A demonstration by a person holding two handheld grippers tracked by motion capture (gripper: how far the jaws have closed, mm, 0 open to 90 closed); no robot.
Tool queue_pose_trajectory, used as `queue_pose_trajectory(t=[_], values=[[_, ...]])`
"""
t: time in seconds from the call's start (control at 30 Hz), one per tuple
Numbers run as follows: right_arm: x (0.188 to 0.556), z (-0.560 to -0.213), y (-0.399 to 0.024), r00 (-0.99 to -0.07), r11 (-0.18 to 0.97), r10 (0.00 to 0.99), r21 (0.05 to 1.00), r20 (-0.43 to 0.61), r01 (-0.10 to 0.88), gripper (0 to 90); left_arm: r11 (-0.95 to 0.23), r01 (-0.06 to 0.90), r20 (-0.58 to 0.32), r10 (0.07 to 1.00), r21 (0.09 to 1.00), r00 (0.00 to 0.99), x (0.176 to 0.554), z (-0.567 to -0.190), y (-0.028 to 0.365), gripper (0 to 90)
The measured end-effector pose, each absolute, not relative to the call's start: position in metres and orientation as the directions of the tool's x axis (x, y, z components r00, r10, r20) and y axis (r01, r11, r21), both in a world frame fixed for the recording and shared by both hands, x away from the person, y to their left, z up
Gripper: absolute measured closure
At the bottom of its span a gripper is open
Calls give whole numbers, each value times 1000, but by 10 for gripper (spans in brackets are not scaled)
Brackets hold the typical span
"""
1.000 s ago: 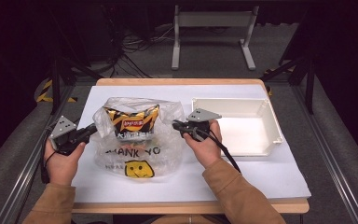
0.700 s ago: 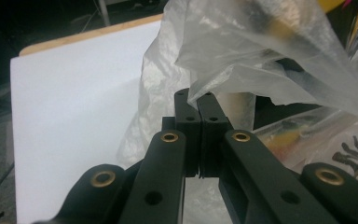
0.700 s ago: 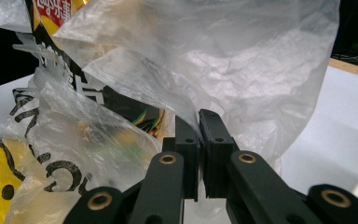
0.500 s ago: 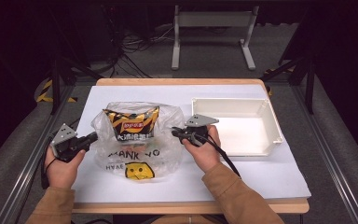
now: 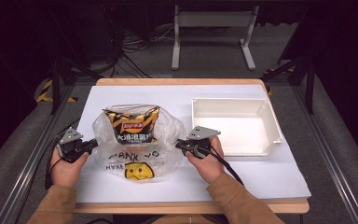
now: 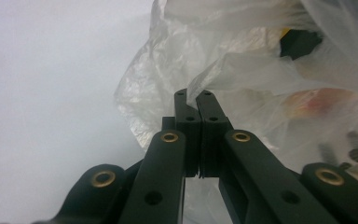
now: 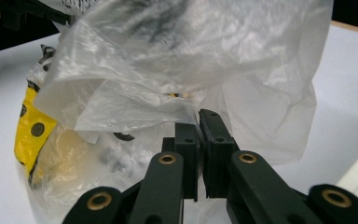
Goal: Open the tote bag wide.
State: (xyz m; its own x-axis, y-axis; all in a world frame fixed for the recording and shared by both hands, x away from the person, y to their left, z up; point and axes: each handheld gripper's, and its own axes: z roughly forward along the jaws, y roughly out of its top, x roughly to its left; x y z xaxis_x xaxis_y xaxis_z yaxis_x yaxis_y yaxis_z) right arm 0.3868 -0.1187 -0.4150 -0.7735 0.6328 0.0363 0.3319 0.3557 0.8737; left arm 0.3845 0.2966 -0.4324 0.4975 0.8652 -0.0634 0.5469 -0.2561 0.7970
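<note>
A clear plastic bag [image 5: 137, 154] with black lettering and a yellow smiley lies on the white table cover, and a black-and-yellow chip packet [image 5: 133, 124] stands inside it. My left gripper [image 5: 93, 143] is shut on the bag's left edge; its own view has the film [image 6: 200, 74] pinched between its closed jaws [image 6: 195, 95]. At the bag's right edge my right gripper [image 5: 179, 144] is shut on the film too, and a fold of plastic [image 7: 135, 109] runs into its closed jaws [image 7: 199, 119]. Both hands hold the bag low over the table.
A white rectangular tray [image 5: 266, 122] stands to the right of the bag, close to my right hand. The white cover [image 5: 261, 175] stretches over the wooden table. Beyond the far edge are a metal stand [image 5: 212, 28] and cables on the floor.
Both grippers have come down toward the near side of the table with the bag, which now sits lower and flatter.
</note>
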Motion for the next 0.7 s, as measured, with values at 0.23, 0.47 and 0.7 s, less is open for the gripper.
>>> queue_pose_trajectory(t=[0.23, 0.47, 0.7], values=[[385, -424, -115, -780, 376, 625, 859, 43, 348, 861, -296, 583, -43, 867, 757, 496, 389, -441, 294, 885], [385, -428, -115, -780, 381, 624, 852, 51, 360, 861, -356, 601, -2, 859, 715, 512, 390, -446, 288, 880], [383, -431, -119, -776, 382, 628, 845, 60, 375, 860, -395, 609, 24, 851, 688, 524, 387, -447, 286, 869]])
